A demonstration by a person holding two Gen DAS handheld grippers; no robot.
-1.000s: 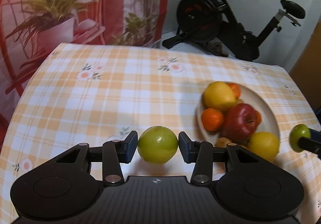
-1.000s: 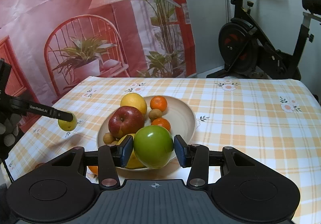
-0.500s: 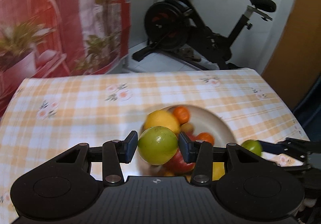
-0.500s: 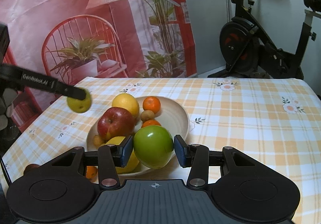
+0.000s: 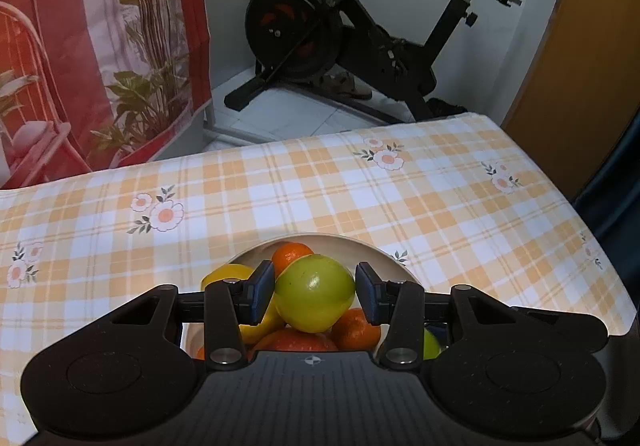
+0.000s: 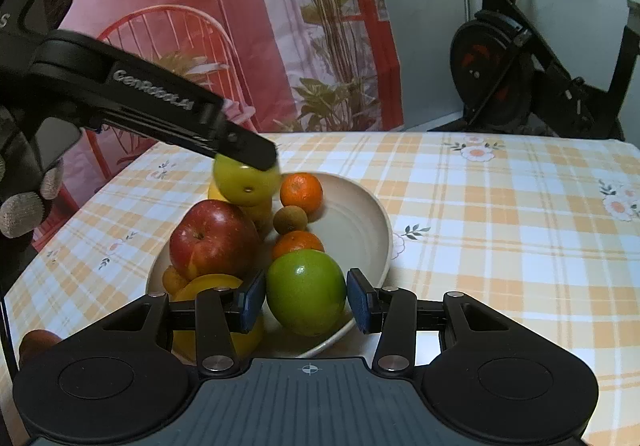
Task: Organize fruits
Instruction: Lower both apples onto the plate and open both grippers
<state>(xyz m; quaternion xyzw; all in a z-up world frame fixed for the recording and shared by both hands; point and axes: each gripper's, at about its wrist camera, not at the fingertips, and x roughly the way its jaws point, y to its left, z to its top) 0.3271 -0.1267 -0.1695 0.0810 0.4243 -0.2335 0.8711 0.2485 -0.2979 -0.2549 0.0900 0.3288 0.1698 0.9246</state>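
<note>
Colour-wise it's pretty loud: the cloth-covered table (image 6: 500, 214) is an orange-and-white check with little white daisies. The round shallow ceramic bowl (image 6: 360, 222) is plain cream. Inside sit a glossy dark red apple (image 6: 214, 242), bright orange mandarins (image 6: 301, 190), a small brown round fruit (image 6: 290, 220) and yellow citrus (image 6: 216, 286). The two held round apples are yellow-green (image 5: 315, 298) and deeper green (image 6: 306, 292).
</note>
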